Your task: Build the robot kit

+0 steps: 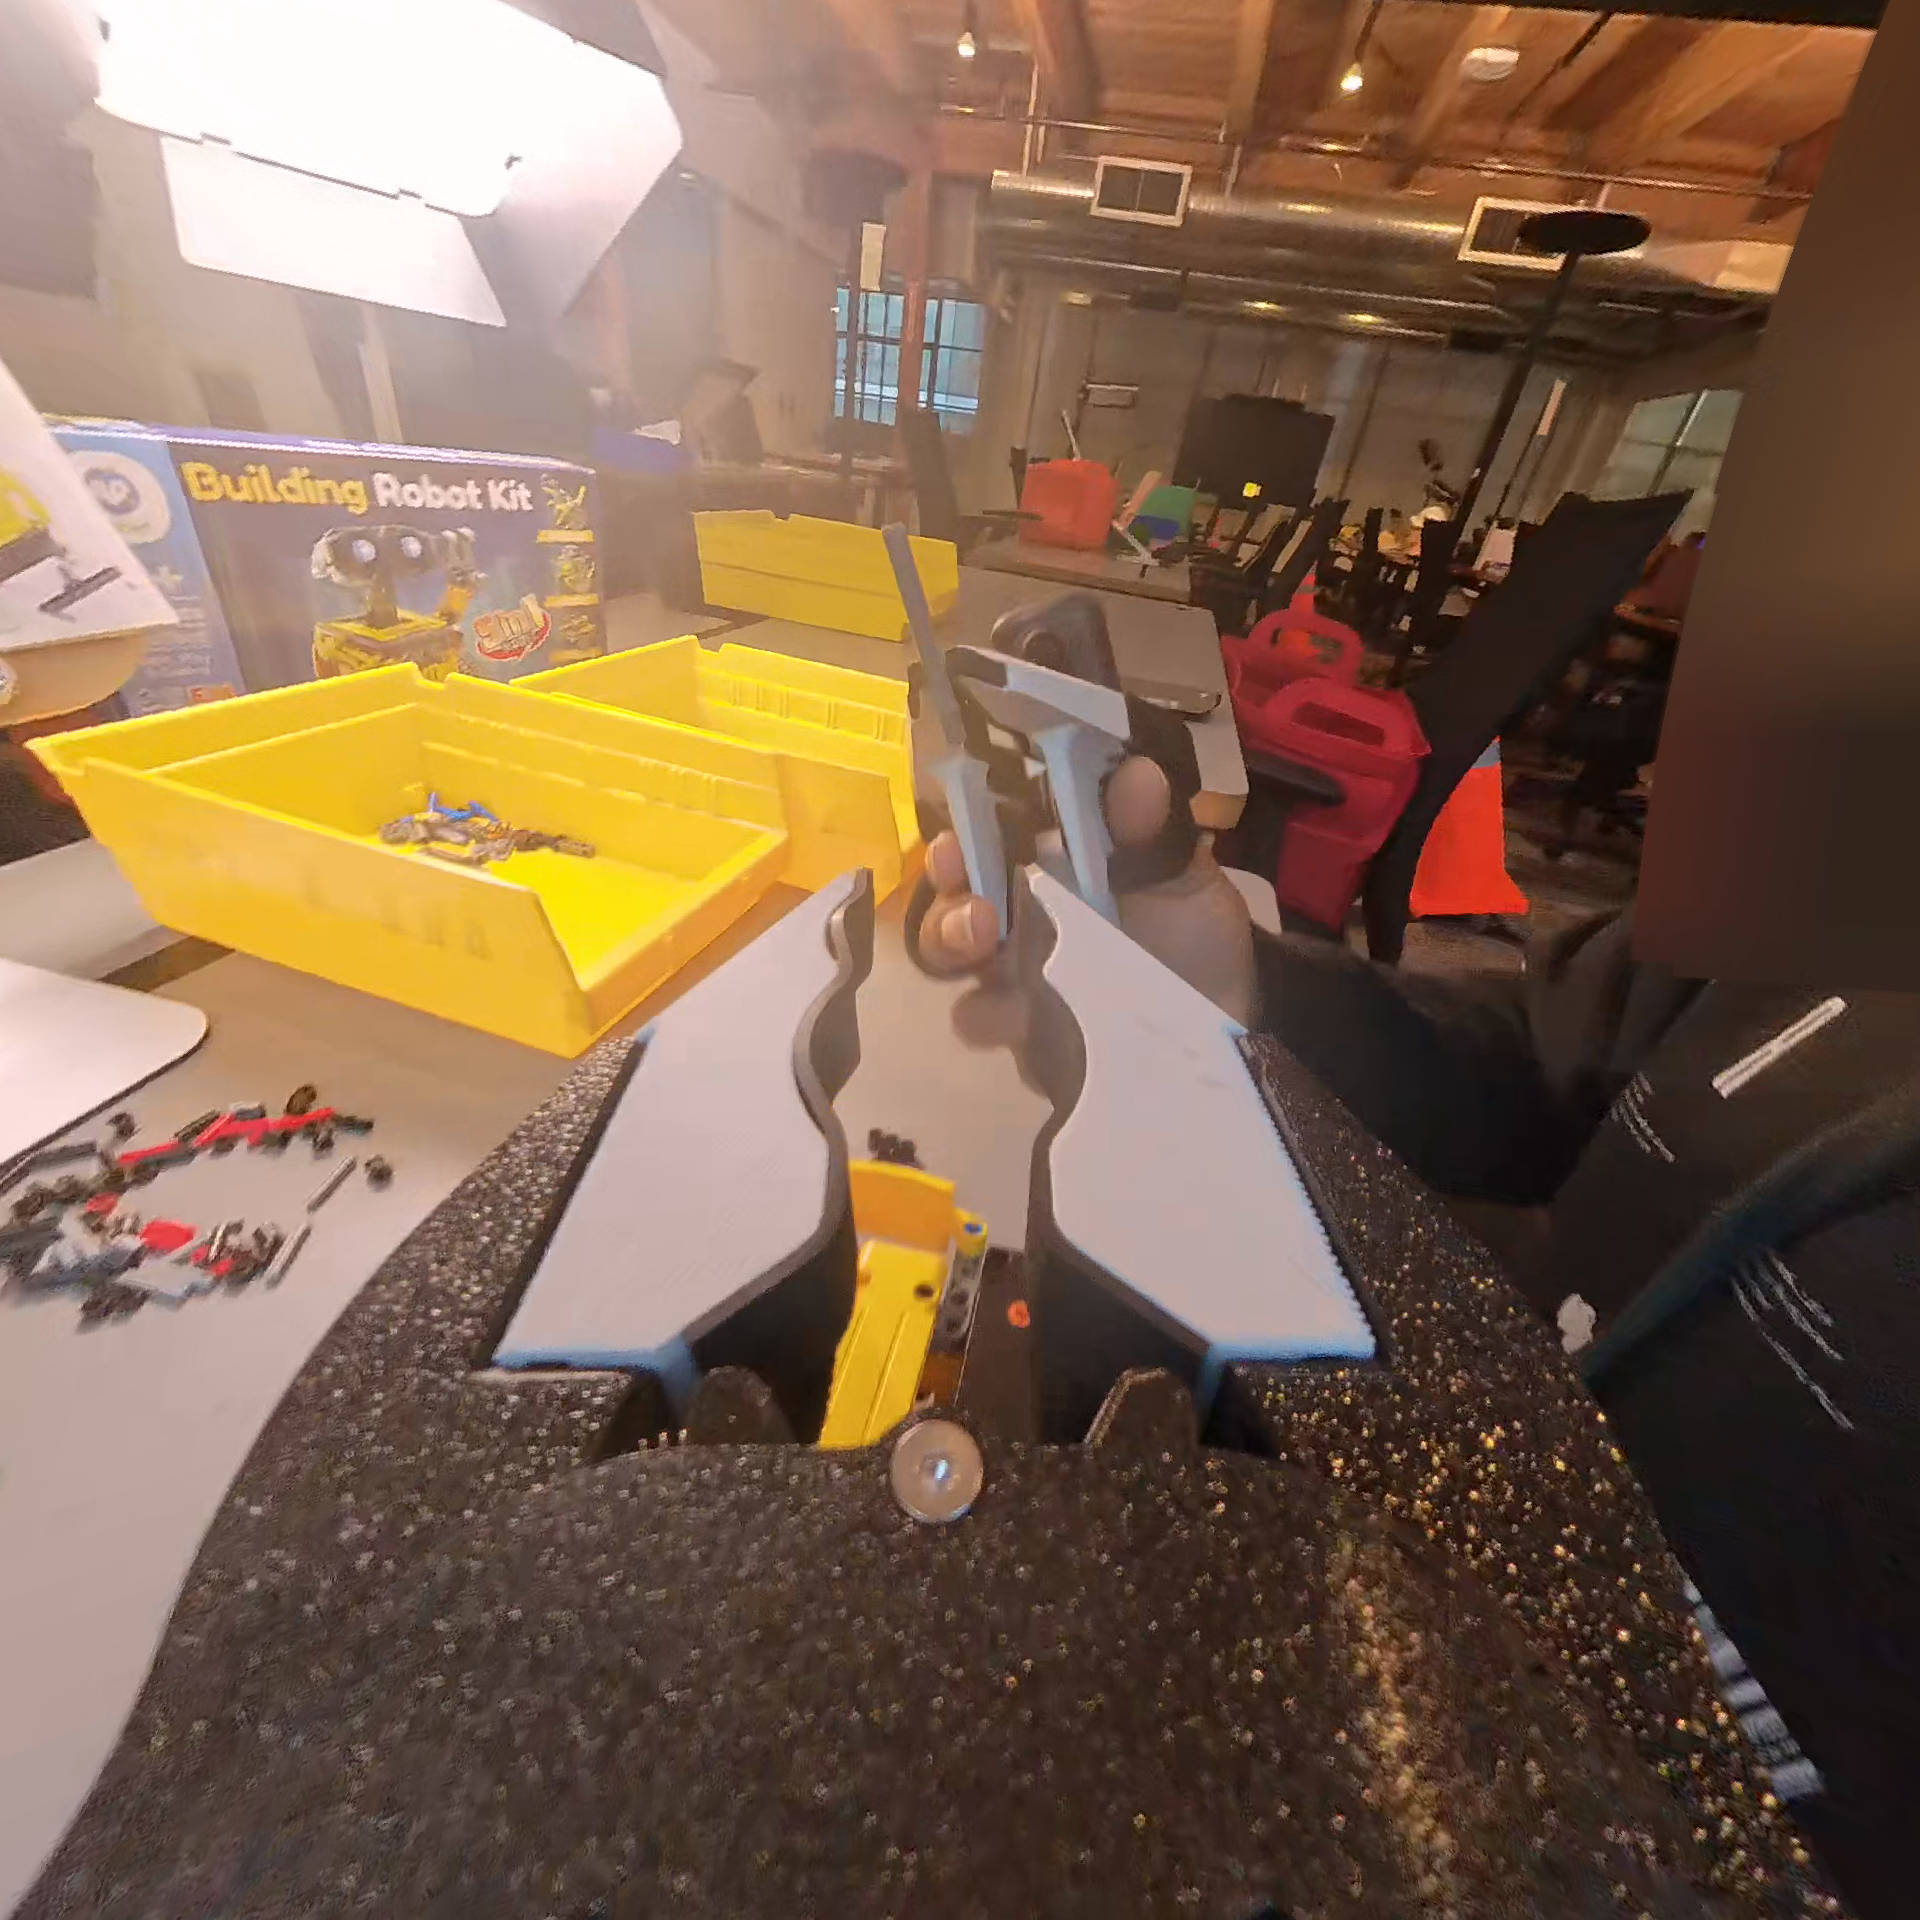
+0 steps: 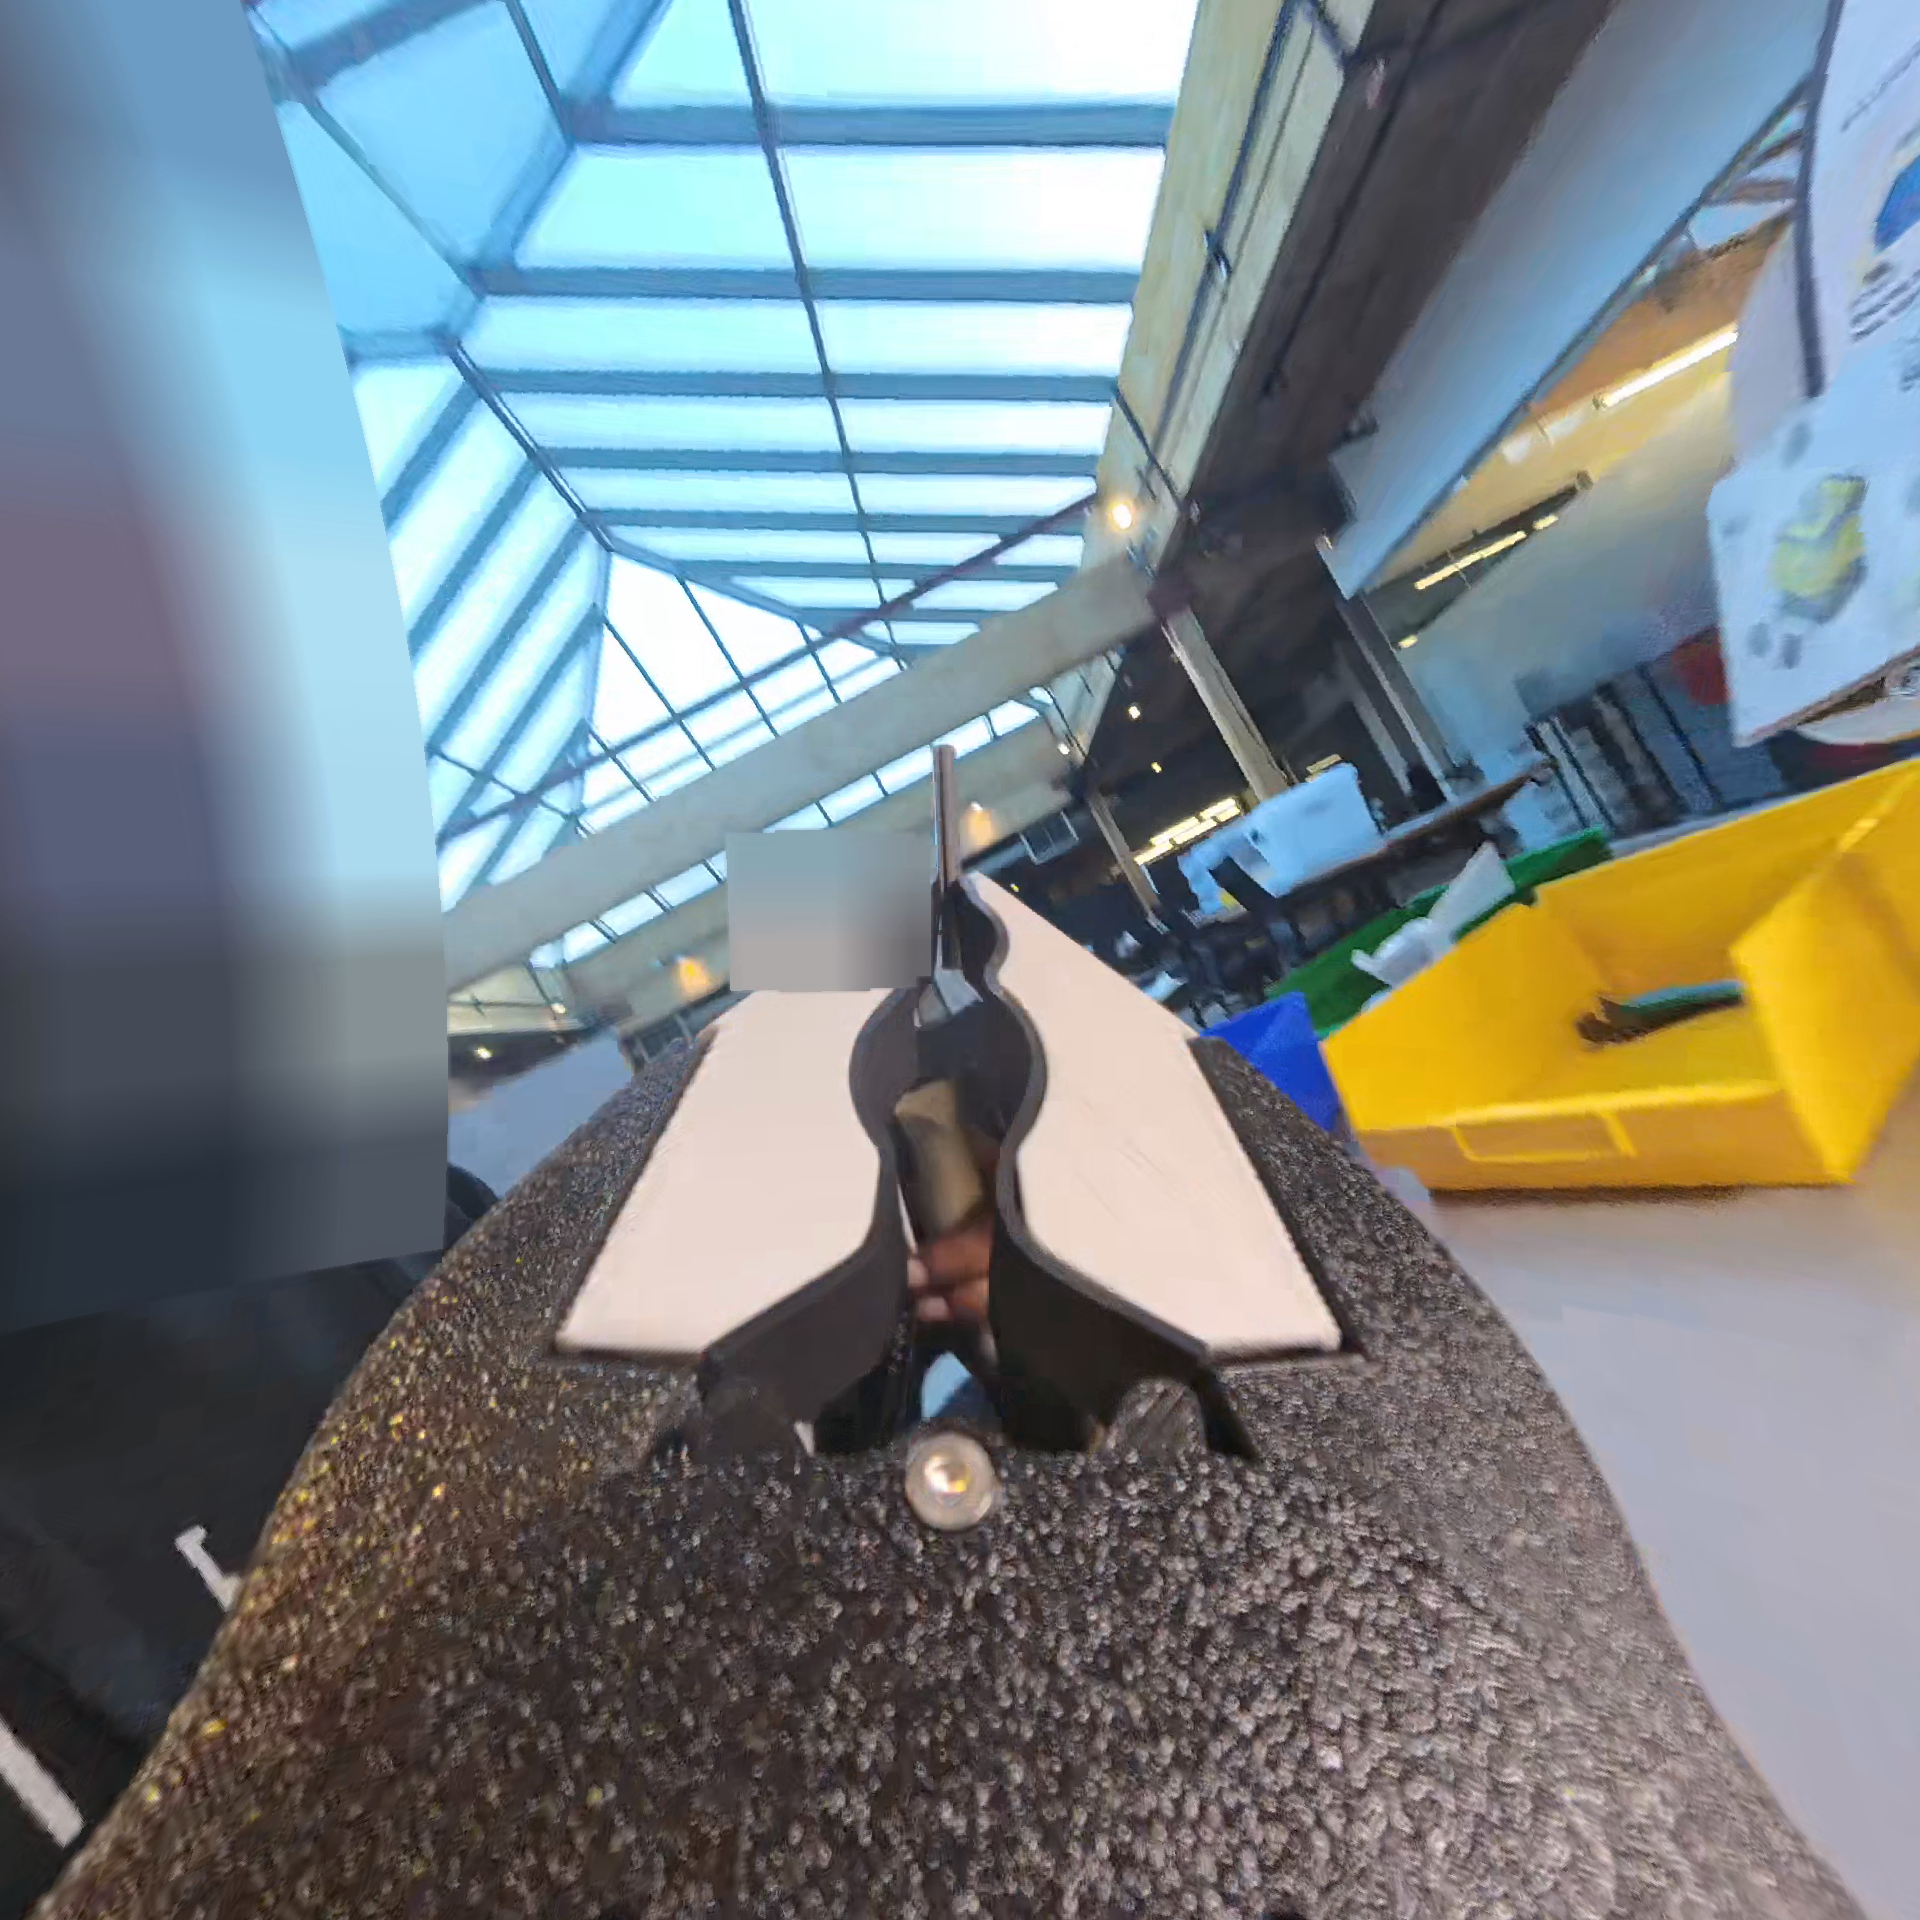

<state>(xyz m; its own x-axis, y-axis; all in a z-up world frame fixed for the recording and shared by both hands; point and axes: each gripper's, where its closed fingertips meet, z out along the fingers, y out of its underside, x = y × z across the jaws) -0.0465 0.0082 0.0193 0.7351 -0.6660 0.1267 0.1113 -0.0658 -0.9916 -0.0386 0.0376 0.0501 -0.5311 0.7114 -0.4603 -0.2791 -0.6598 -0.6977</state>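
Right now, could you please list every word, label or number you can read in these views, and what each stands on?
I do not quote writing, so here is what bears it.
Blue and purple box behind the yellow bins: large printed lettering, legible.
White sheet at the left edge: nothing readable.
White paper, upper right in the right wrist view: print too blurred.
Dark clothing: white marks, unreadable.
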